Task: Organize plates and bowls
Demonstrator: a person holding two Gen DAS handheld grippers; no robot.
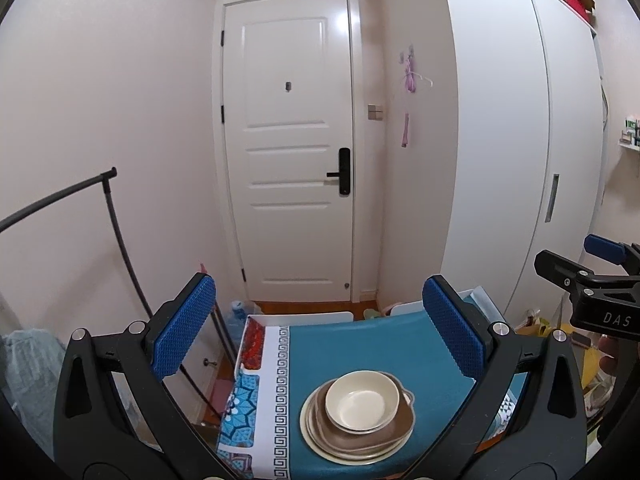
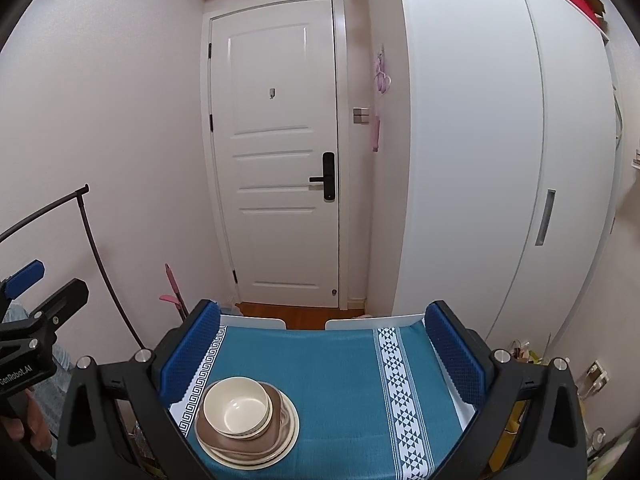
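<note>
Bowl (image 1: 362, 400) atop stacked plates (image 1: 356, 432) on counter (image 1: 360, 348) at 6 o'clock, left claw (image 1: 320, 332) and right claw (image 2: 322, 350) both wide open, empty.

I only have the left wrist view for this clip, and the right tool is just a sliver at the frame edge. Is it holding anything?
Observer: No. In the right wrist view the right tool is open, with nothing between its fingers.
Reviewer: Where does the stack sit relative to it?
Observer: The cream bowl and the plates under it appear low and toward that tool's left side, and the tool does not appear to touch them.
Reviewer: Is anything on the right side of the cloth?
Observer: Only a printed band of black-and-white triangles running across the blue cloth. There are no dishes there.
</note>
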